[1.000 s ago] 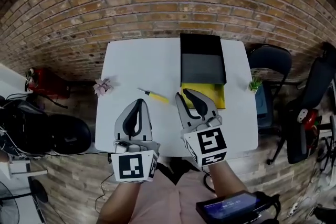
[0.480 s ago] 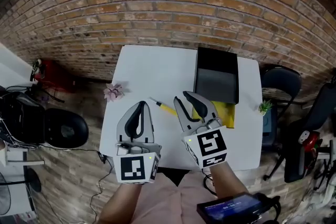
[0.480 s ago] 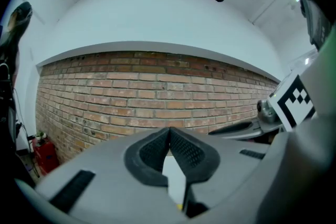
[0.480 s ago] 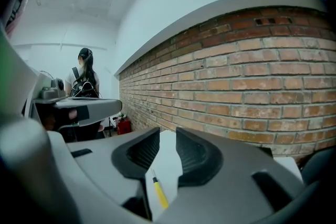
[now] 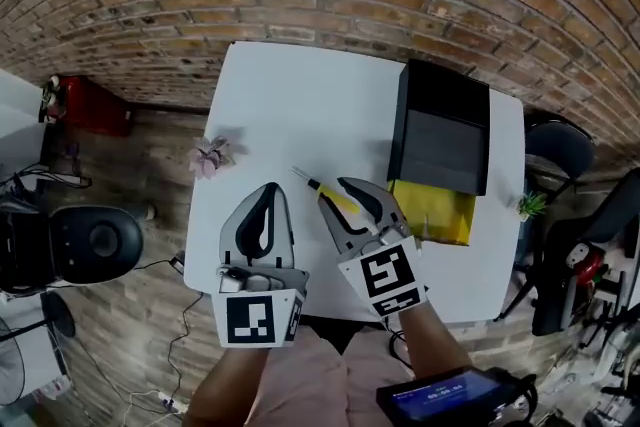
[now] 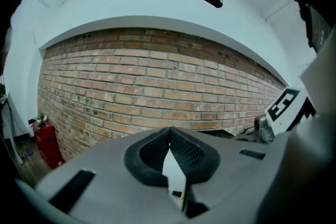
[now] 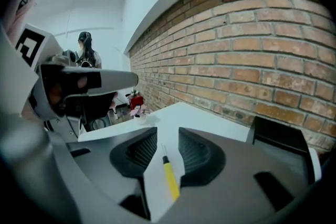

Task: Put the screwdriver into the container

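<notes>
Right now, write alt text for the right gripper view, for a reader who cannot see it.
The right gripper, jaws apart and just opened wider, frames a yellow-handled screwdriver lying untouched on a white table. A black container sits at right near a brick wall; a pink flower stands at the table's far end.

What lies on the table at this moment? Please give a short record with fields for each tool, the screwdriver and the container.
table: white
screwdriver: yellow handle, lying flat on the table, outside the container
container: black, on the table, to the right of the screwdriver
left tool: shut, empty
right tool: open, jaws have just been opening; the screwdriver lies between them, not pinched
task state: screwdriver not yet gripped
</notes>
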Available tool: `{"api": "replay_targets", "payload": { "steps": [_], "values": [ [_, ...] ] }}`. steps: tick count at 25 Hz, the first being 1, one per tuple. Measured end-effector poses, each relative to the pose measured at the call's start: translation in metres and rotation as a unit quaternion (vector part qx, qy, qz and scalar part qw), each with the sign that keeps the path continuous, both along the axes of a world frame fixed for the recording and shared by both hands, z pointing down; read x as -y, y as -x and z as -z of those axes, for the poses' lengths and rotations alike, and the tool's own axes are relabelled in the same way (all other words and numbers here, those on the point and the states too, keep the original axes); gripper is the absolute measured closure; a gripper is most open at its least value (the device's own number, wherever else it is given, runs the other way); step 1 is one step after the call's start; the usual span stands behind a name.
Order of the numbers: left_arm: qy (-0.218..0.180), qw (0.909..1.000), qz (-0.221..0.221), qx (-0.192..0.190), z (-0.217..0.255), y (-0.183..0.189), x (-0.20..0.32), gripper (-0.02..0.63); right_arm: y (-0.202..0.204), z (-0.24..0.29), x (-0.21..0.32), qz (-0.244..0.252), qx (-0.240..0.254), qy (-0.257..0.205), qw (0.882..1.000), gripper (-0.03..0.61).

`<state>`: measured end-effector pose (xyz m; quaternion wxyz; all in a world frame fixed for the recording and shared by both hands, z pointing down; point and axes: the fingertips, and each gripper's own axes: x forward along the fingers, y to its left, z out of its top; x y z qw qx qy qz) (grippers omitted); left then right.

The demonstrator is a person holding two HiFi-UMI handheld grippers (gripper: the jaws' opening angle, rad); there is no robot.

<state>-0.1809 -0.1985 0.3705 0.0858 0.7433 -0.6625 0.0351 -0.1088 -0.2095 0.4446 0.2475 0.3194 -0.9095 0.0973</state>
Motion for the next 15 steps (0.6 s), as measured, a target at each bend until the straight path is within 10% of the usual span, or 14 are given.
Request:
{"api": "replay_targets", "payload": {
  "steps": [15],
  "values": [
    [0.083, 0.9953, -0.014, -0.048, -0.089, 0.019, 0.027, 0.601, 0.017, -0.120, 0.004, 0.037, -0.118, 0.106, 0.987, 0.423]
  ]
}}
